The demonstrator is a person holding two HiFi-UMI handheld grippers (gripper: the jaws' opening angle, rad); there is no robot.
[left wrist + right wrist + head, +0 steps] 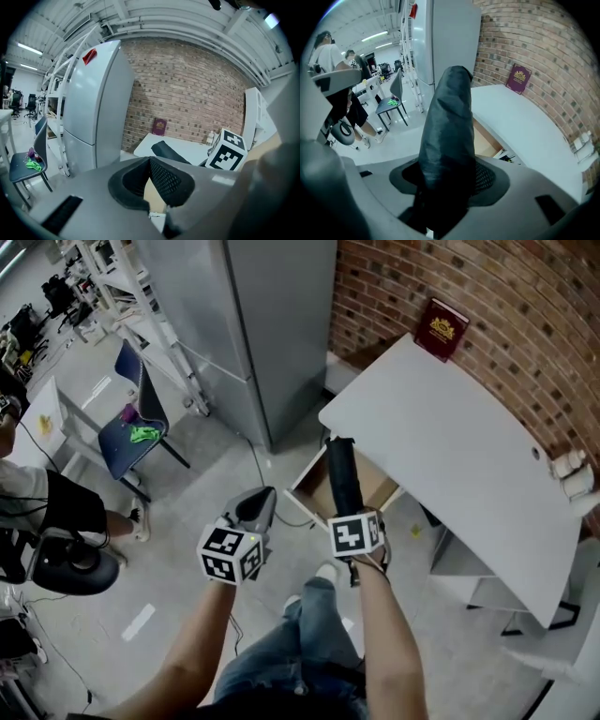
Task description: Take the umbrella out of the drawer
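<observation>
**Q:** Where is the umbrella [341, 474] at this entry?

**A:** It is in the right gripper [347, 512]. The jaws stand wide but are filled: both pads press on the folded black canopy close to its near end. The rest points away, above the open drawer [377, 491] under the white desk [450, 437]. It looks clear of the drawer walls, and I see no contact.

**Q:** Why an end grip and not mid-length?

**A:** My judgement is that it lets the long body leave the drawer lengthwise while the gripper stays outside the walls. The cost is leverage, since the far end could droop or swing.

**Q:** And the left gripper [262, 501]?

**A:** Its jaw tips are together with nothing between them. It is parked left of the drawer, well apart from the umbrella. That probably keeps it out of the way and free for the drawer front.

**Q:** Status?

**A:** Removal is judged essentially done. The umbrella is not yet set down, and the desk top is the nearest bare surface.
</observation>
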